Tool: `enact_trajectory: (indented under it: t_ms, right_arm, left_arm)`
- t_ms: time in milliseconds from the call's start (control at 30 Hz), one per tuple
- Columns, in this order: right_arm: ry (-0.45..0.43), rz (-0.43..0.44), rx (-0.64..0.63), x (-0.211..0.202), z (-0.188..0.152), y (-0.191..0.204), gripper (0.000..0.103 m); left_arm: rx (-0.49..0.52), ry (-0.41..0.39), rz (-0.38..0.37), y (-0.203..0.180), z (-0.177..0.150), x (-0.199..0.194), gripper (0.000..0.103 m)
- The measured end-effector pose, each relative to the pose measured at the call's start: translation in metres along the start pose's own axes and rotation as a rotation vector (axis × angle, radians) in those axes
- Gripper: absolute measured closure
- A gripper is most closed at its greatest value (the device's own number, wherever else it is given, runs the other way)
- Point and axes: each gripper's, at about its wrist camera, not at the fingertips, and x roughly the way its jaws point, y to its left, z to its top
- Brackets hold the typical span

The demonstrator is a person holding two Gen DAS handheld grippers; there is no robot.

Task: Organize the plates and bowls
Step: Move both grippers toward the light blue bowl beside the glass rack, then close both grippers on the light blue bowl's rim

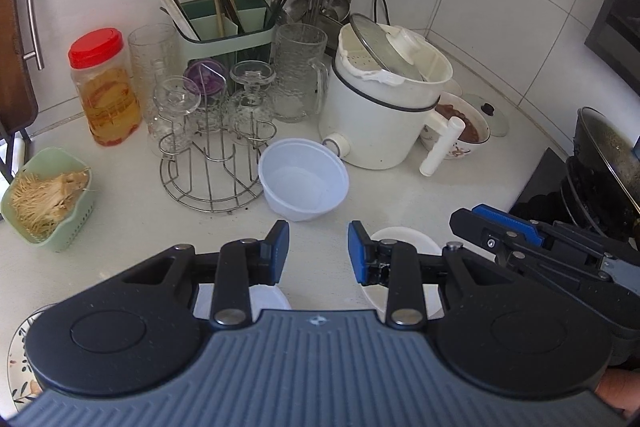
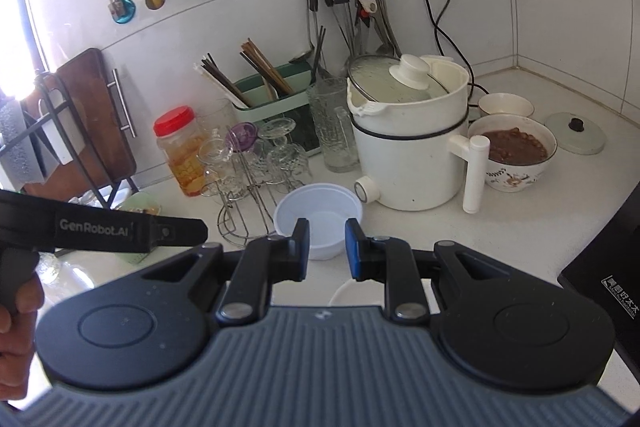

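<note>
1. White counter (image 1: 420,195) under my left gripper (image 1: 318,251), whose jaws stand apart, holding nothing; the white plastic bowl (image 1: 303,179) sits just ahead, between the wire glass rack (image 1: 212,167) and the white cooker (image 1: 384,107).
2. From my right gripper (image 2: 327,247), jaws likewise parted and holding nothing, the same bowl (image 2: 318,219) lies just beyond my tips; bare counter shows right of it, toward the stove edge (image 2: 600,287).

A plastic bowl (image 1: 303,179) stands on the counter (image 1: 400,195), just right of a wire glass rack (image 1: 212,163) and just left and in front of an electric pot (image 1: 384,107). A jar (image 1: 105,87) stands left of the rack, a basket (image 1: 48,199) further left and nearer. Behind the rack sits a chopstick holder (image 1: 224,27). Right of the pot is a bowl of food (image 2: 514,151), a lid (image 2: 576,133) beyond it.
</note>
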Motion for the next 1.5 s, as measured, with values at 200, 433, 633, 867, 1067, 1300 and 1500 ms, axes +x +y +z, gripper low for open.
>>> enact_trajectory:
  t_ms: [200,433,633,867,1067,1300,1500]
  right_arm:
    - [0.016,-0.003,0.012,0.006,-0.006,-0.012,0.080]
    - [0.036,-0.001,0.038,0.030,-0.010,-0.023,0.080]
    - [0.048,0.012,0.051,0.057,-0.008,-0.017,0.080]
    - [-0.009,-0.050,0.046,0.072,-0.003,-0.018,0.080]
    - [-0.056,-0.105,0.049,0.079,0.008,-0.022,0.080]
    - [-0.079,-0.096,0.031,0.086,0.004,-0.027,0.054]
    - [-0.060,-0.092,0.096,0.106,0.011,-0.039,0.054]
  left_arm:
    - [0.015,0.027,-0.009,-0.007,-0.003,0.018,0.066]
    - [-0.006,0.055,0.012,0.002,0.001,0.039,0.066]
    - [-0.020,0.042,0.025,0.018,0.011,0.049,0.061]
    - [-0.046,0.076,0.058,0.035,0.019,0.073,0.055]
    - [-0.031,0.145,0.055,0.037,0.027,0.098,0.055]
    - [-0.095,0.175,0.076,0.049,0.032,0.126,0.054]
    - [-0.149,0.179,0.019,0.058,0.041,0.142,0.053]
